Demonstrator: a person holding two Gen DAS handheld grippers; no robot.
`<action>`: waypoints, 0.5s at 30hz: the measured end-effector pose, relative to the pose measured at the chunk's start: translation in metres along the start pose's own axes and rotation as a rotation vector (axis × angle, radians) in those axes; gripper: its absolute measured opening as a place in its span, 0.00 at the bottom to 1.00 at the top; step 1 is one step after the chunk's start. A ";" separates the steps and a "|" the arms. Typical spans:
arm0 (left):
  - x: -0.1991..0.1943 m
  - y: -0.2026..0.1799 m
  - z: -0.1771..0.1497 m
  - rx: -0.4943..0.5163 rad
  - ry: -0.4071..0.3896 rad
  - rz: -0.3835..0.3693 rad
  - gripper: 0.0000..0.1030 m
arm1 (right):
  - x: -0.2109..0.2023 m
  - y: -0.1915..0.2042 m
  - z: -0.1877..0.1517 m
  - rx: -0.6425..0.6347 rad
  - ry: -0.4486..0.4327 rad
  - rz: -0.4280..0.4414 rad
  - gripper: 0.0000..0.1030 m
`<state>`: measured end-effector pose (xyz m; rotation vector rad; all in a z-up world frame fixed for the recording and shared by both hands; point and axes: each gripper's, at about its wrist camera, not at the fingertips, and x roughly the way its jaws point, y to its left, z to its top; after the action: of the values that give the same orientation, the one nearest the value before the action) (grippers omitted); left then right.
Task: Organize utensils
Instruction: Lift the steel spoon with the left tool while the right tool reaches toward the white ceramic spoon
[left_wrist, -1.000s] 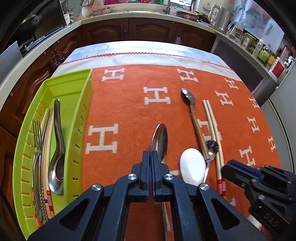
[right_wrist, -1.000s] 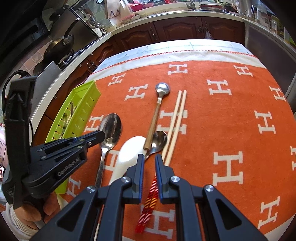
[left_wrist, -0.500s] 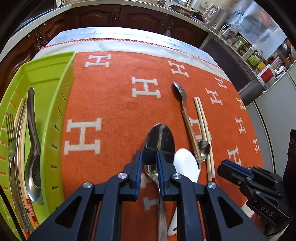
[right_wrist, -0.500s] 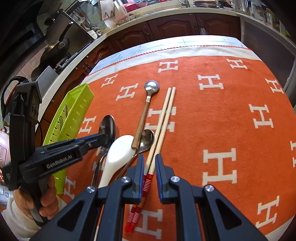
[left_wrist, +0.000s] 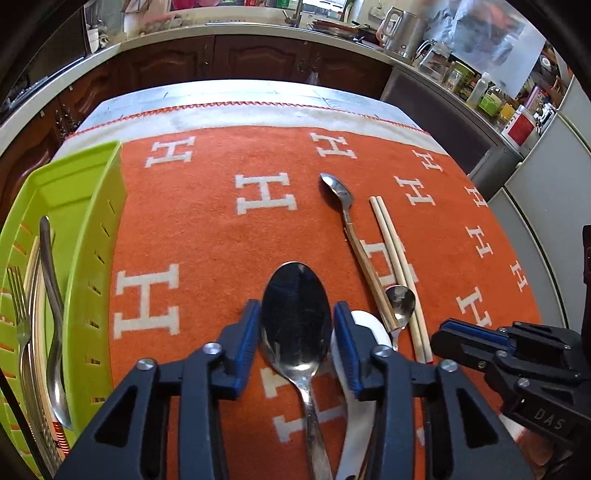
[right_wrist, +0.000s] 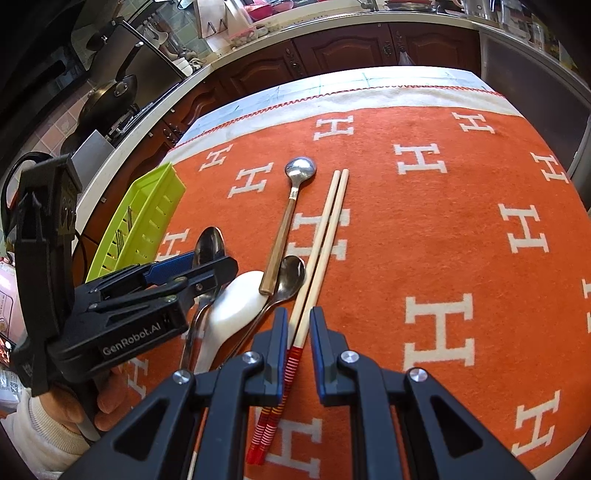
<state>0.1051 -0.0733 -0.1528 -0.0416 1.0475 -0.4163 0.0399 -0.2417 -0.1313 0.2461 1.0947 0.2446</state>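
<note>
A big steel spoon (left_wrist: 295, 288) lies on the orange cloth (left_wrist: 207, 236). My left gripper (left_wrist: 295, 314) has its jaws opening, one blue pad on each side of the spoon's bowl and neither pressing it. Right of it lie a white ceramic spoon (left_wrist: 369, 325), a small steel spoon (left_wrist: 400, 302), a wooden-handled spoon (left_wrist: 354, 240) and a pair of chopsticks (left_wrist: 395, 251). My right gripper (right_wrist: 297, 317) hangs over the chopsticks (right_wrist: 325, 229) near their red-striped ends. Its jaws stand narrowly apart with a gap on both sides.
A green slotted tray (left_wrist: 88, 221) at the left table edge holds a fork, a spoon and chopsticks. A hand in a pale sleeve (right_wrist: 40, 435) holds the left gripper (right_wrist: 207, 266). Kitchen counters and dark cabinets ring the table.
The left jaws went from shut to apart and now straddle the big spoon's bowl. The right gripper crept forward over the chopsticks' striped ends.
</note>
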 end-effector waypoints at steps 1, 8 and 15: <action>-0.001 0.003 0.000 -0.013 0.000 -0.016 0.36 | 0.000 0.000 0.000 -0.001 -0.001 -0.001 0.13; -0.001 0.028 -0.001 -0.149 -0.018 -0.146 0.36 | 0.000 0.001 0.000 -0.003 0.003 -0.005 0.13; 0.003 0.005 -0.005 -0.053 -0.049 -0.035 0.23 | 0.004 0.002 -0.001 0.000 0.012 -0.012 0.13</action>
<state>0.1040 -0.0687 -0.1589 -0.1174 1.0103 -0.4173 0.0404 -0.2390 -0.1344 0.2382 1.1081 0.2351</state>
